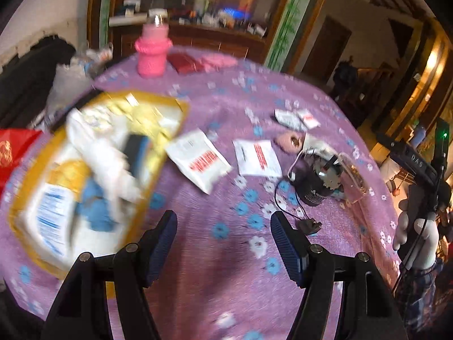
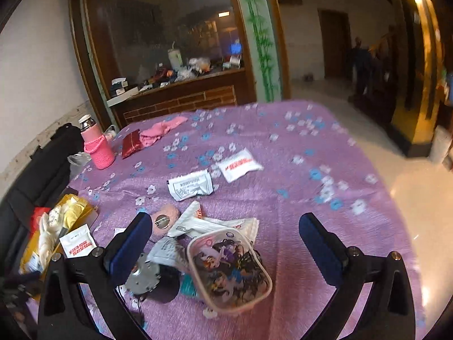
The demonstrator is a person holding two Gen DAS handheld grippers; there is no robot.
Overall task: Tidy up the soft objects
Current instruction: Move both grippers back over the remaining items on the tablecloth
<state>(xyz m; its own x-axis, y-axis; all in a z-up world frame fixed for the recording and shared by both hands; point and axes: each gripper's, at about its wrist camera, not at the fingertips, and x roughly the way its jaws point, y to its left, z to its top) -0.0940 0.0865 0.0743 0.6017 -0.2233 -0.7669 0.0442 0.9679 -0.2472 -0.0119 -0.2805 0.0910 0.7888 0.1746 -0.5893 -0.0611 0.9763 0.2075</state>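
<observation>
Motion-blurred yellow bag (image 1: 93, 170) contents unreadable, motor (image 2: 143, 279) half behind pouch (image 2: 229, 272)

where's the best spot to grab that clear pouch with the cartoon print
Probably the clear pouch's far rounded end, coming from above with the open right tongs straddling its narrower width. It lies flat on the purple cloth, its near-left side crowded by a toothed metal part and white packets; its right side is clear.

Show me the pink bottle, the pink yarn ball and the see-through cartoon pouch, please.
pink bottle (image 2: 99, 153): right wrist view, on its knitted sleeve.
pink yarn ball (image 2: 167, 221): right wrist view, on its round end.
cartoon pouch (image 2: 229, 272): right wrist view, on its printed face.
</observation>
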